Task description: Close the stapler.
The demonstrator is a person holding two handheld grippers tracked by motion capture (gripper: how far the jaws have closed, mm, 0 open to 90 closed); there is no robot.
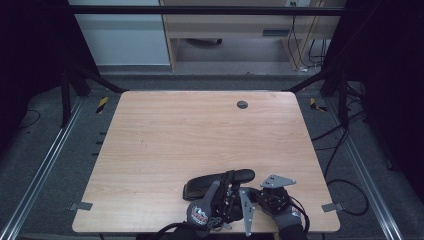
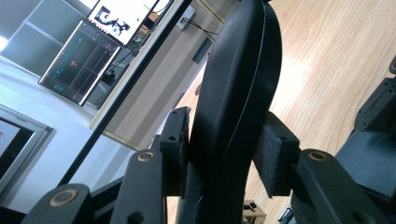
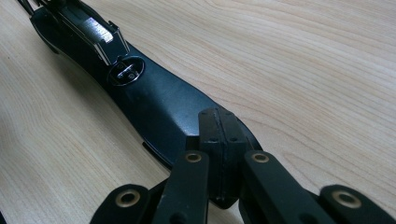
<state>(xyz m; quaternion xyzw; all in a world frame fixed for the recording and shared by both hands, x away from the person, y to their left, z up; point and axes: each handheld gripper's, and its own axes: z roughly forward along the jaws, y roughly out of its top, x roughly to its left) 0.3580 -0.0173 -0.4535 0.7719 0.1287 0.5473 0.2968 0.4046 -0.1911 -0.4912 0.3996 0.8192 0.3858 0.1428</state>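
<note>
A black stapler lies near the front edge of the wooden table. My left gripper is shut on the stapler's curved black upper arm, with both pads pressed against its sides. My right gripper is shut, pads together with nothing between them. Its tips rest over the rear end of the stapler's flat base, whose round metal anvil shows farther along. In the high view both gloved hands sit close together, the left gripper at the stapler and the right gripper beside it.
A dark round grommet hole sits near the table's far edge. Black frame bars and cables flank the table on the floor. A monitor hangs beyond the frame in the left gripper view.
</note>
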